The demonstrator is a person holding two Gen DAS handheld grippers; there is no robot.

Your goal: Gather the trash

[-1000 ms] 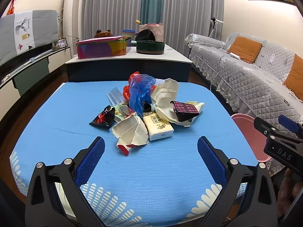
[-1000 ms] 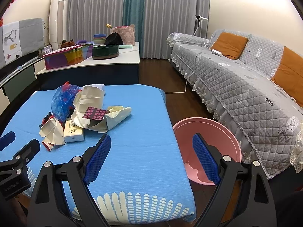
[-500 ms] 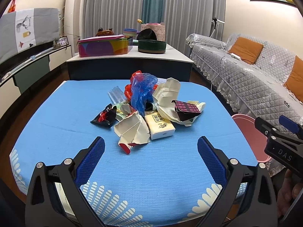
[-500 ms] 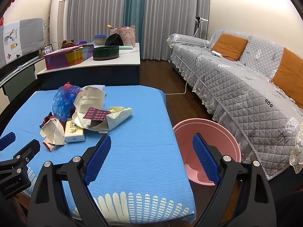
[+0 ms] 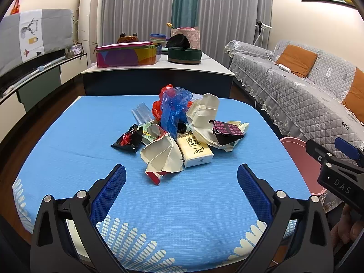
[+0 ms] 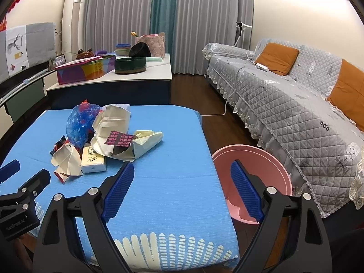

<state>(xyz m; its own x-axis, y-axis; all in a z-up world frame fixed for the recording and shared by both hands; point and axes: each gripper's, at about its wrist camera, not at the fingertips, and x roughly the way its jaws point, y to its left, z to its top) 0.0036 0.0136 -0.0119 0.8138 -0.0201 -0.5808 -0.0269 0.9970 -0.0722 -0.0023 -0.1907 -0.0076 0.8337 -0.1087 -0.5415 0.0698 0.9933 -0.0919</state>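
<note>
The trash lies in one heap near the middle of the table (image 5: 68, 136), which has a blue cloth with a white pattern at the near edge. In the heap there is a blue plastic bag (image 5: 174, 111) on top, a red bag (image 5: 157, 111) behind it, a crumpled cream paper (image 5: 162, 157) at the front, a small tissue pack (image 5: 195, 151) just beside that paper, a black snack wrapper (image 5: 128, 138) on the left side and a dark red printed wrapper (image 5: 227, 132) on the right side, resting on another cream paper (image 5: 202, 113).

The left hand-held gripper (image 5: 181, 182) hangs over the near part of the cloth with its blue pads wide apart and nothing between them. The heap is just beyond its fingertips, not touching. The right hand-held gripper (image 6: 182, 187) is also spread wide and empty; it hovers over the right near corner of the table, with one pad above the cloth and the other above the pink basin (image 6: 268, 159).

This basin stands on the floor, just beside the right edge of the table, between the table and the grey sofa (image 6: 284, 104). The cloth is bare all around the heap, up to every edge.
</note>
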